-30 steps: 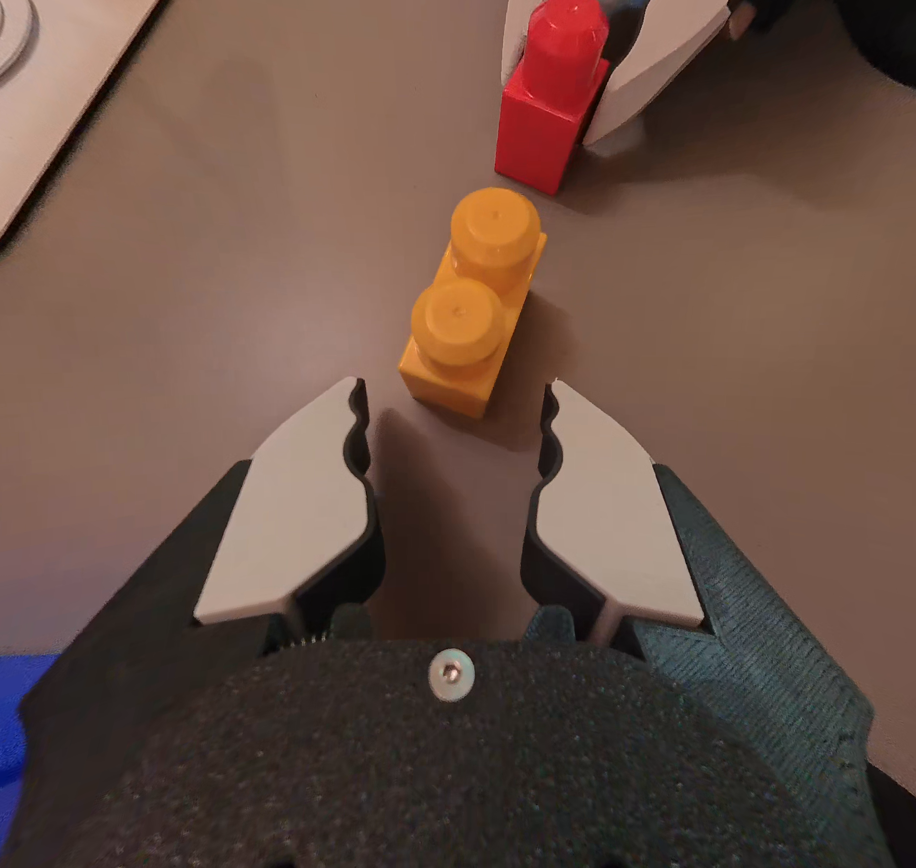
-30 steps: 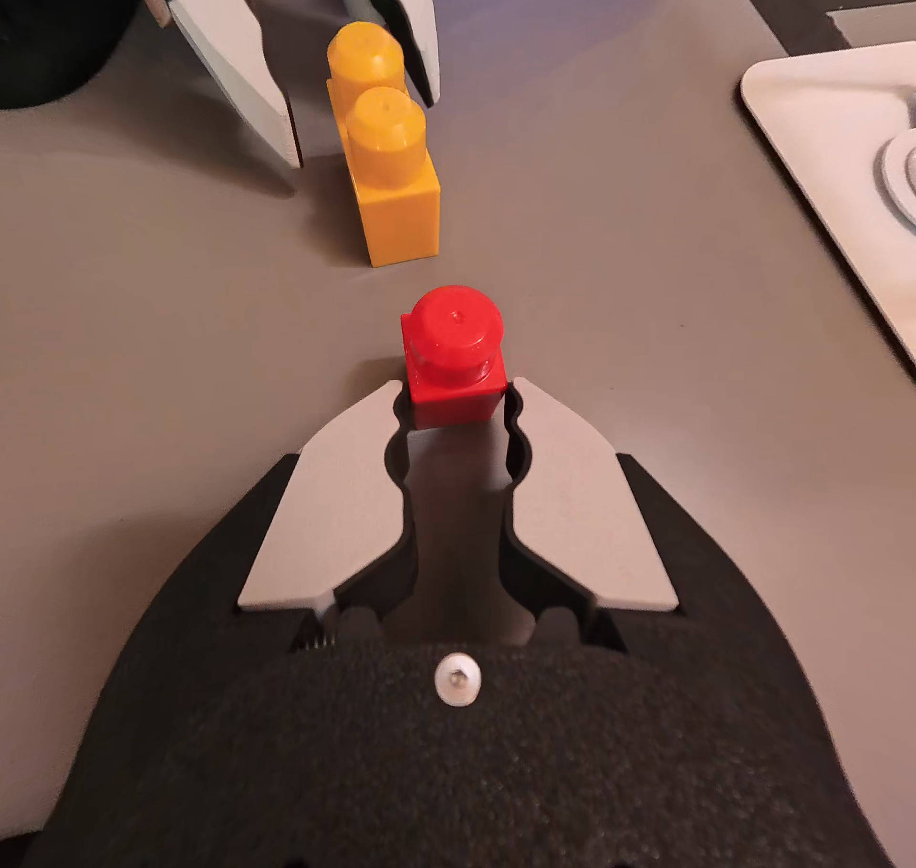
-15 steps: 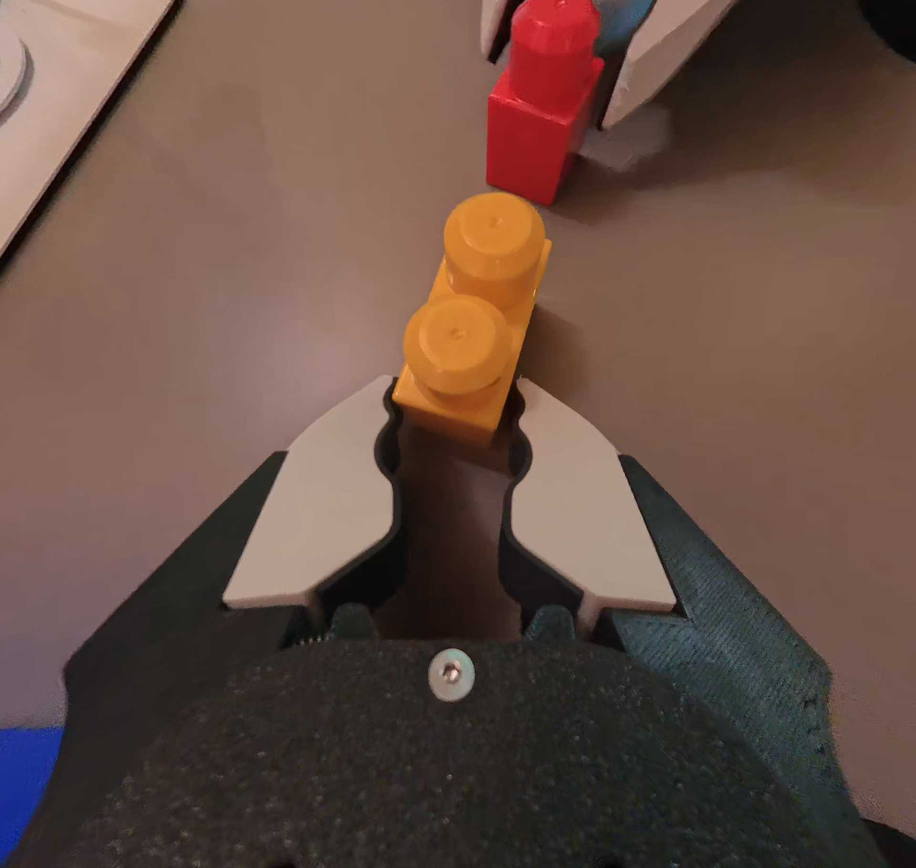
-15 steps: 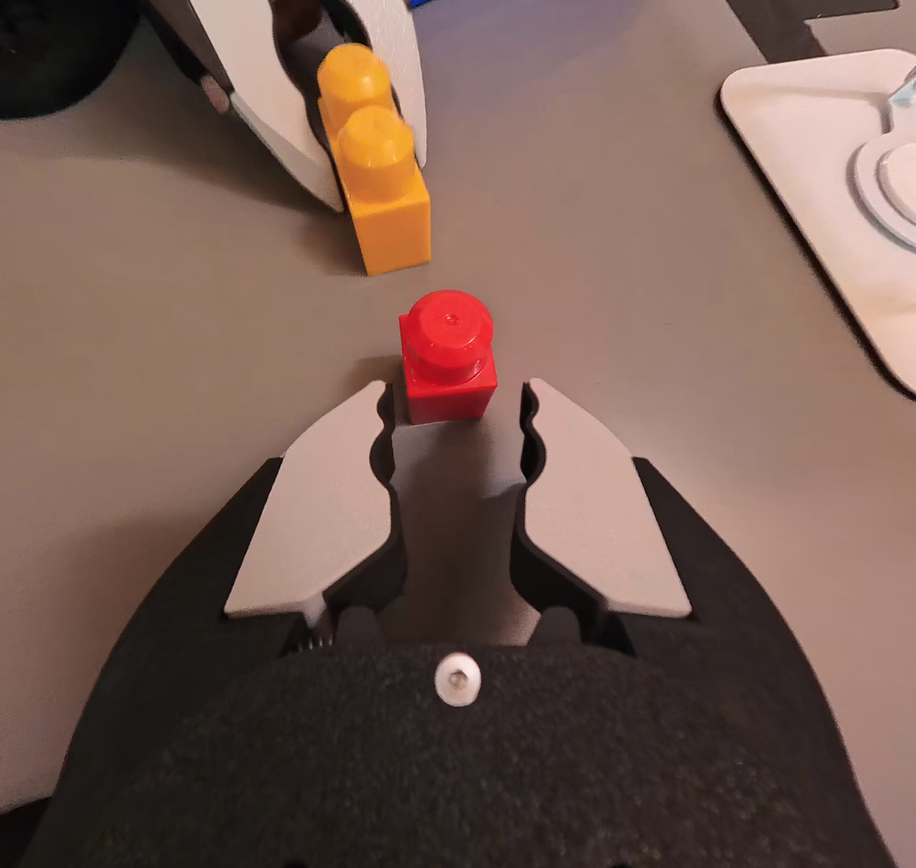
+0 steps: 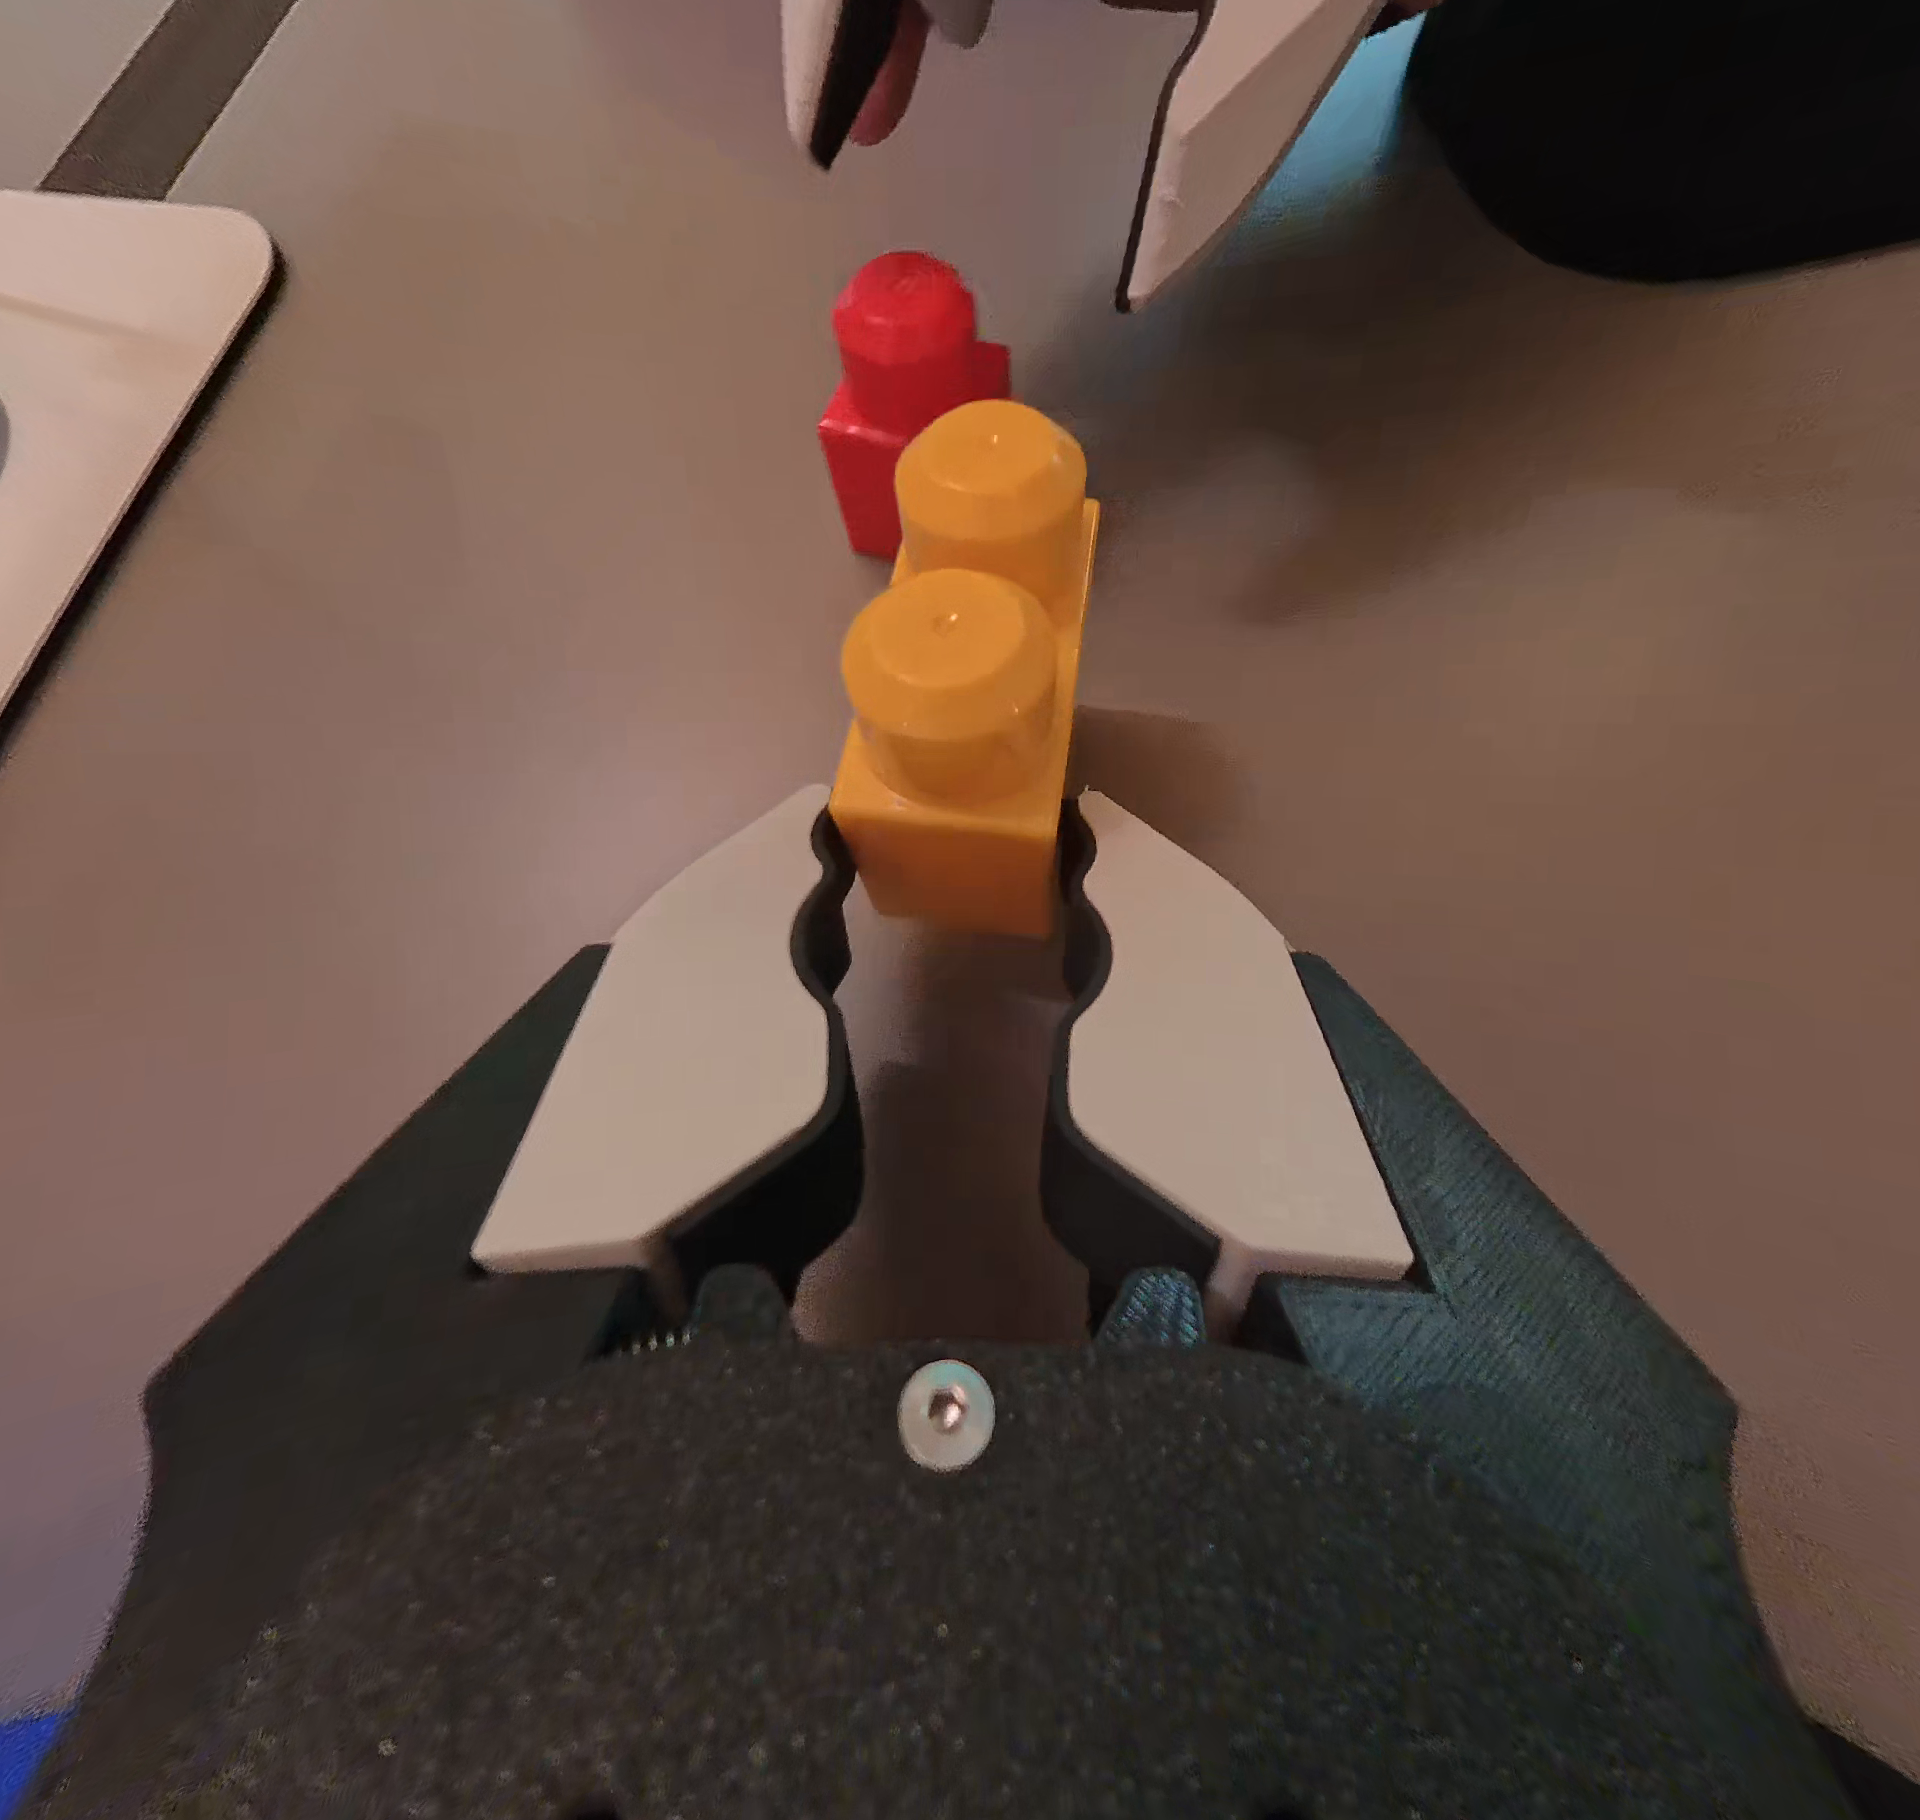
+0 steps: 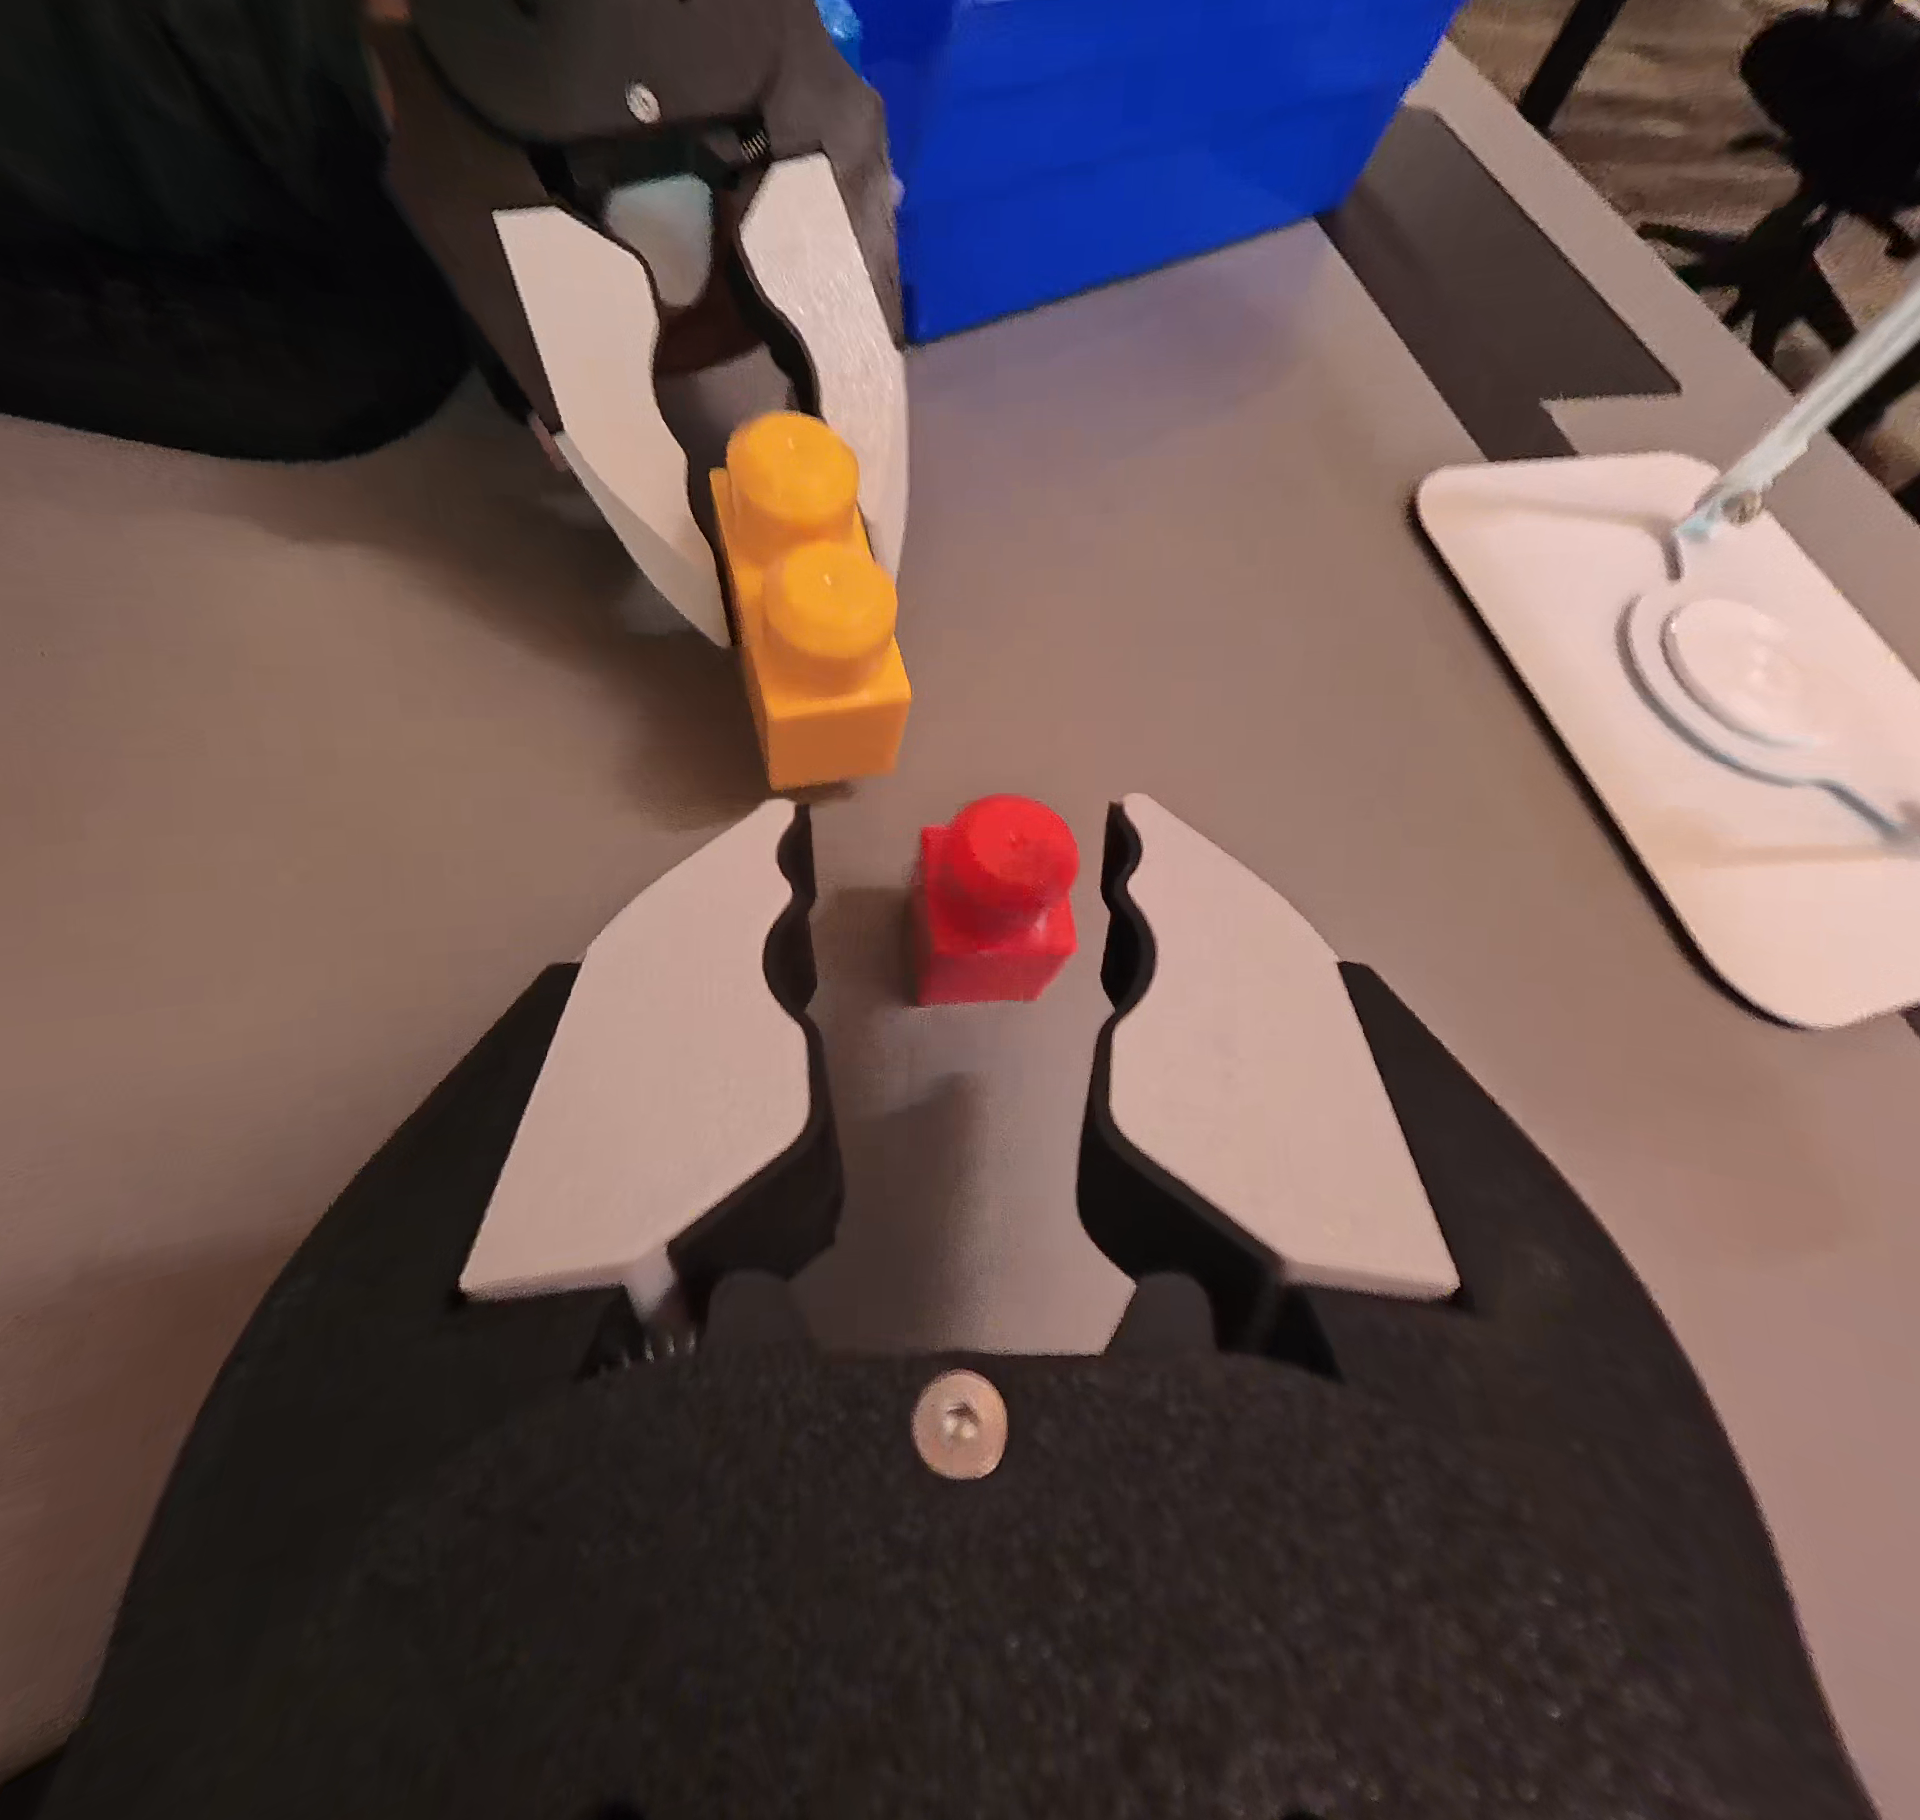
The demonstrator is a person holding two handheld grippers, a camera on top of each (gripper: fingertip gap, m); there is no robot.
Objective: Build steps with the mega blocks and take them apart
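My left gripper (image 5: 951, 814) is shut on the near end of an orange two-stud block (image 5: 956, 731), with both pads pressed on its sides. The right wrist view shows this block (image 6: 821, 648) held in the left gripper (image 6: 805, 565), tilted and a little above the grey table (image 6: 1195, 627). A red one-stud block (image 5: 883, 399) stands on the table just beyond the orange one. My right gripper (image 6: 956, 814) is open and raised over the red block (image 6: 992, 923), with clear gaps on both sides. It hangs above the table in the left wrist view (image 5: 977, 227).
A blue bin (image 6: 1143, 108) with more blocks stands at the far side of the table. A white tray (image 6: 1714, 731) lies to the right, also in the left wrist view (image 5: 94, 336). A person's dark sleeve (image 6: 187, 212) is behind the left gripper. One gripper's finger ends stand about 10 cm off the other's.
My left gripper closed on the orange block and raised it toward the red block. My right gripper opened, let go of the red block and lifted away from it.
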